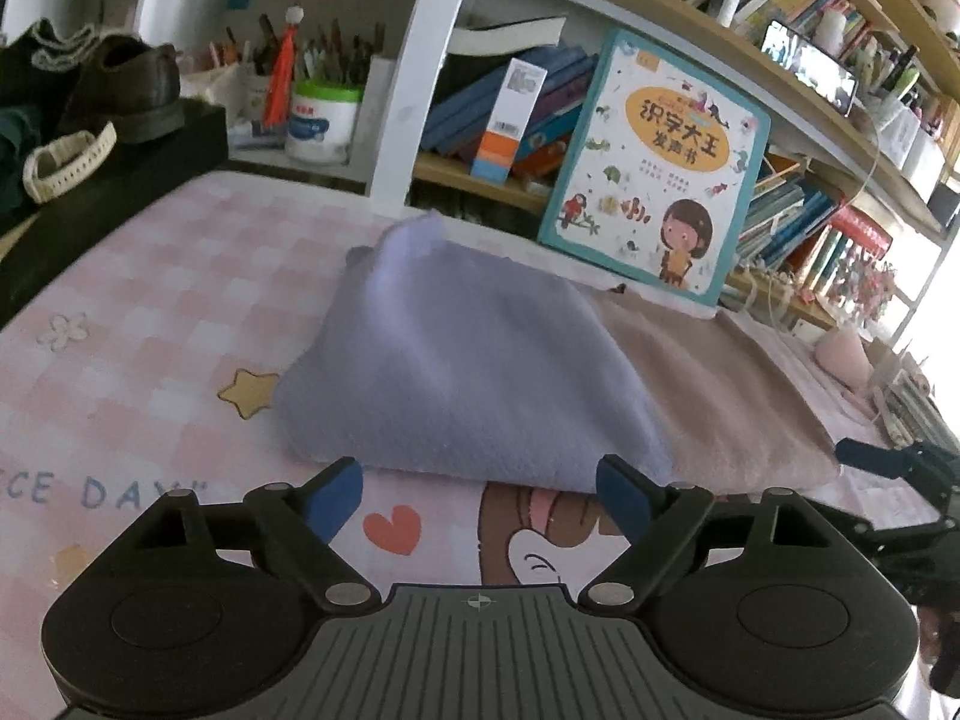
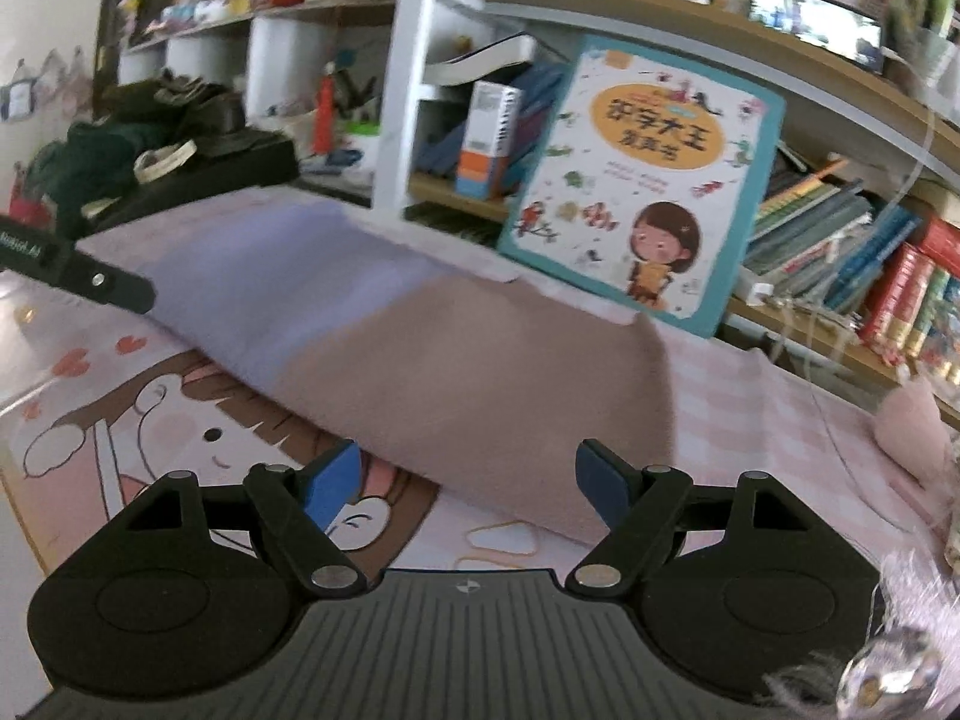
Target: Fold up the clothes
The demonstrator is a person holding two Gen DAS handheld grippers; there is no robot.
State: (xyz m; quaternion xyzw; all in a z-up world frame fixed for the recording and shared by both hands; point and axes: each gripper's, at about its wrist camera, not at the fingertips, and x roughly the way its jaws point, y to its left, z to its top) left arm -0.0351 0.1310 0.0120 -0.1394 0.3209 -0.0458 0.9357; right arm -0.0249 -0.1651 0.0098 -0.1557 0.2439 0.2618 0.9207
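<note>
A two-tone fleece cloth lies on the pink checked table cover. Its lavender part (image 1: 456, 372) is folded over and bulges up, and its tan part (image 1: 714, 396) lies flat to the right. My left gripper (image 1: 480, 495) is open, just in front of the lavender near edge, holding nothing. My right gripper (image 2: 468, 483) is open at the near edge of the tan part (image 2: 480, 384), holding nothing. The lavender part (image 2: 270, 288) shows at the left in the right wrist view. The right gripper's fingertip (image 1: 870, 459) shows at the right edge of the left wrist view.
A children's picture book (image 1: 654, 168) leans on the bookshelf right behind the cloth. A black box (image 1: 114, 192) with shoes on it stands at the left. A pen pot (image 1: 321, 120) and books fill the shelves. A pink object (image 2: 912, 420) lies at the right. A rubber band (image 2: 504, 537) lies near my right gripper.
</note>
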